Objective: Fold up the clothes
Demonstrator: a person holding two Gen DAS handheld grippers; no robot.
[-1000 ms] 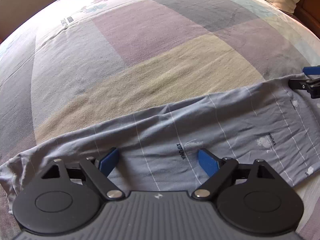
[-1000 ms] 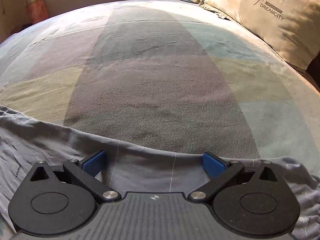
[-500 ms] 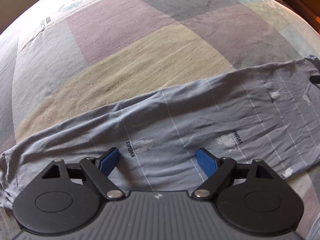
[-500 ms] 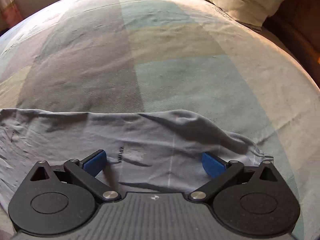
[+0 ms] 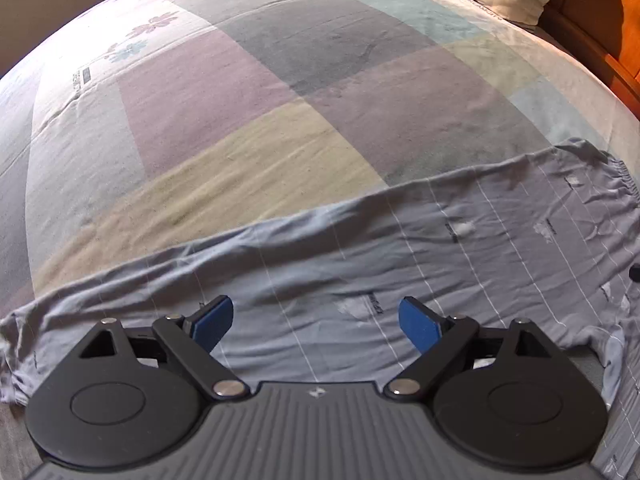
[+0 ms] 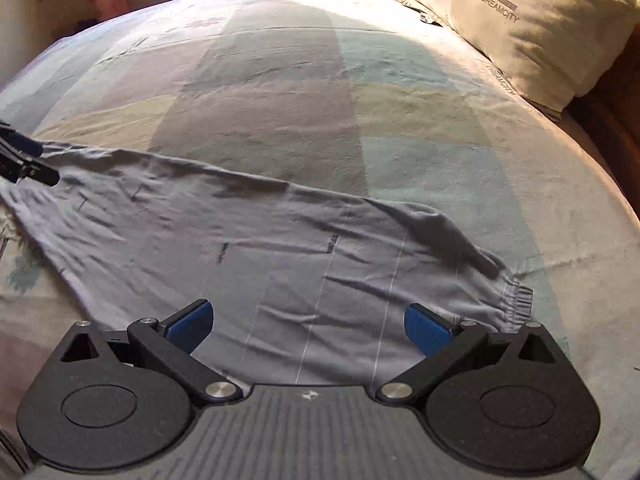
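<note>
My left claw [image 5: 316, 322] is spread wide with nothing between its blue pads [image 5: 212, 320] — it hangs over the near edge of the grey garment [image 5: 400, 248], and I cannot tell whether the pads touch the cloth. My right claw [image 6: 308, 322] is spread just as wide and just as empty, poised over the same garment [image 6: 280, 264] close to its elastic waistband [image 6: 516, 296], which bunches up just off the right pad. The garment is a long piece of grey cloth with thin white lines and small dark printed marks, lying flat and lengthwise across the bed [image 5: 248, 92] on a patchwork bedsheet of purple, yellow, grey and pale green blocks. It is creased, with one raised ridge running along its far edge in the left view. In the right view, the left claw shows at the far left, at the other end of the cloth. A beige pillow [image 6: 532, 28] printed with "DREAMCITY" sits at the head of the bed — well apart from the garment — with a wooden bed frame [image 5: 600, 20] beyond it.
</note>
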